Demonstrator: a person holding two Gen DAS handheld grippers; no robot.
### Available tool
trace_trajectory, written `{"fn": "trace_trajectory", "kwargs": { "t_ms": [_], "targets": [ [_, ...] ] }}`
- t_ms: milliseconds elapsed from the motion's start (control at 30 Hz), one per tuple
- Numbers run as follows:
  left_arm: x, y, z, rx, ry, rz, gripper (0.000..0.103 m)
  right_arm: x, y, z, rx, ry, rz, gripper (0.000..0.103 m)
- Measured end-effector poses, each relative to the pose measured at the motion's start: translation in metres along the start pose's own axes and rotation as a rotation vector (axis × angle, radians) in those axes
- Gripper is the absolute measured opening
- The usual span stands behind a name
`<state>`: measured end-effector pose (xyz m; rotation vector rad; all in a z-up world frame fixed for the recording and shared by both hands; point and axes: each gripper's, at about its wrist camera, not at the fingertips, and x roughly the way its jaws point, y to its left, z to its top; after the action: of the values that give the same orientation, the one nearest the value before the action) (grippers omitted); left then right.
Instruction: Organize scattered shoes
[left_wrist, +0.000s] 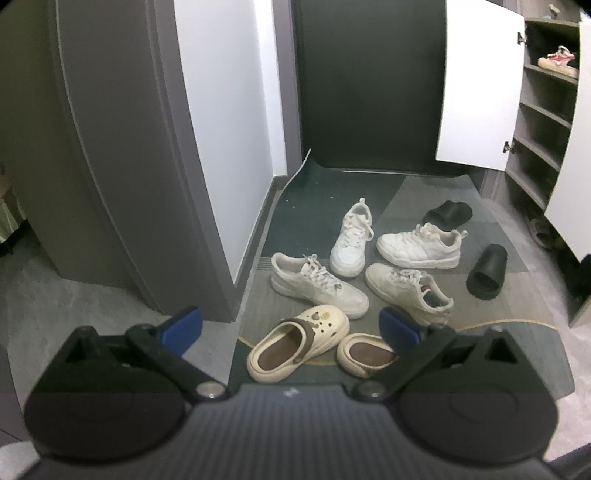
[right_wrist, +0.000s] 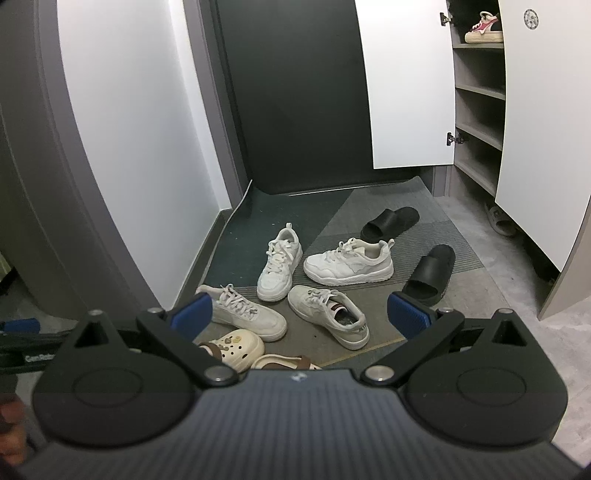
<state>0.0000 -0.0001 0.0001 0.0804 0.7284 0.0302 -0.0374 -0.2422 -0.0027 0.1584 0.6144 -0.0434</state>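
hovering with left gripper and right gripper both wide open and empty; grab scattered sneakers by the heel collar, matching pairs for the open cabinet.

A dark entry mat covers the floor by the door. Scattered on it: four white sneakers clustered at centre, two cream clogs at 6 o'clock, two black slides lying apart at 2 and 3 o'clock. Up on a cabinet shelf, one red-and-white sneaker.
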Motion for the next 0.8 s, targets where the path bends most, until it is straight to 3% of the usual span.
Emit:
{"fn": "trace_trajectory", "kwargs": {
  "t_ms": [267,367,800],
  "targets": [
    [-0.005,-0.003,0.0,0.013,-0.003,-0.003,0.103,-0.01,-0.001,-0.002,0.003,-0.035,-0.002,0.103],
    [-0.008,-0.003,-0.001,-0.003,-0.018,0.004,0.103,-0.011,-0.013,-0.004,0.029,-0.029,0.028,0.103],
    [-0.006,0.005,0.002,-0.016,-0.007,-0.025,0.103,-0.002,-0.002,-0.007,0.036,0.004,0.04,0.103]
  ]
}}
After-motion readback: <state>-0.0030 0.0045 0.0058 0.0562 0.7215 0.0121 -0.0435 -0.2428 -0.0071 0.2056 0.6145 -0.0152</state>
